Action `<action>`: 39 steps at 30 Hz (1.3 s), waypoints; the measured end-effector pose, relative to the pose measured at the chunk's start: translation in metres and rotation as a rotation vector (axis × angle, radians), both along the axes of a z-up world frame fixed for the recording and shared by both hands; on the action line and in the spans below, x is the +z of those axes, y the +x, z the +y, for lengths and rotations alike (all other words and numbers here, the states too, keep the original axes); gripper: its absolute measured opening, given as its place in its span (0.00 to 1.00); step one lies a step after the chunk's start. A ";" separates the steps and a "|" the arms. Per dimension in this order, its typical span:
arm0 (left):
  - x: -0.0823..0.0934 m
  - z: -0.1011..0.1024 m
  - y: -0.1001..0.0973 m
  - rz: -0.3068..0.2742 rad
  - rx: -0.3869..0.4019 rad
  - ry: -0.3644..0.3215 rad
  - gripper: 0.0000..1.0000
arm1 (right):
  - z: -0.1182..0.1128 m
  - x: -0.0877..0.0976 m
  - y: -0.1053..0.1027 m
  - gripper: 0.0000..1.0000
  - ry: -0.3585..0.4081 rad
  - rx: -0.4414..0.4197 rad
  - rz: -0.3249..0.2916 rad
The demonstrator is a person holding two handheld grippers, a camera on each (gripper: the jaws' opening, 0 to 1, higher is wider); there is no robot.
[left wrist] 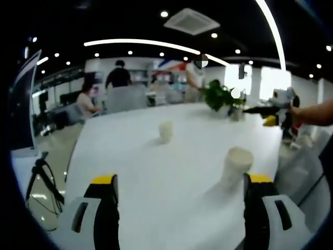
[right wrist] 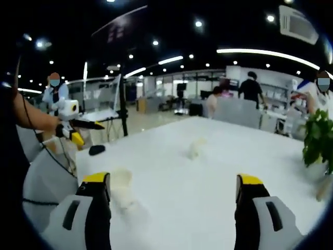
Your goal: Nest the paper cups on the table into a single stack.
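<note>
Judging from how things lay, the stacking had not yet begun: two paper cups stood apart on the white table point(left wrist: 156, 177), neither one nested in the other. In the left gripper view the left gripper point(left wrist: 179, 187) hung above the table with its jaws spread wide and nothing between them; the near cup point(left wrist: 237, 165) stood just inside the right-hand jaw, and the far cup point(left wrist: 166, 130) sat well beyond it toward the middle of the table. In the right gripper view the right gripper point(right wrist: 174, 188) was likewise spread and empty, with the near cup point(right wrist: 121, 188) just beside its left-hand jaw and the far cup point(right wrist: 196, 147) farther off. Both cups looked pale, plain and light, blurred in these views; whether they stood mouth up or mouth down could not be told. The next move probably called for bringing one gripper over the near cup, closing gently on its wall so the paper did not crush, then carrying it across to the far cup. A potted plant point(left wrist: 221, 96) stood at the table's far edge.
</note>
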State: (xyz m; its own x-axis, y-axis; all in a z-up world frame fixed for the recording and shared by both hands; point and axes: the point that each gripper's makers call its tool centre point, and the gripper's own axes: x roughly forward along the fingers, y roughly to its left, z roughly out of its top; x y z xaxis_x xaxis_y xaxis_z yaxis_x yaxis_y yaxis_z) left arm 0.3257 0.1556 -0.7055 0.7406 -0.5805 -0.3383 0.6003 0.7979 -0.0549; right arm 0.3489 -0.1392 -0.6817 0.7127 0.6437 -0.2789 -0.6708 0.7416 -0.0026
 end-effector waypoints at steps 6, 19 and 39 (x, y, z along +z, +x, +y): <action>0.002 0.002 0.005 -0.019 0.013 0.006 0.98 | 0.000 -0.002 0.002 1.00 0.013 -0.006 0.000; -0.020 -0.020 0.029 0.009 -0.011 0.013 0.98 | -0.004 -0.012 0.002 1.00 0.026 -0.020 0.018; -0.033 -0.076 0.121 0.020 -0.087 -0.012 0.98 | -0.007 -0.025 -0.008 1.00 0.051 -0.071 0.052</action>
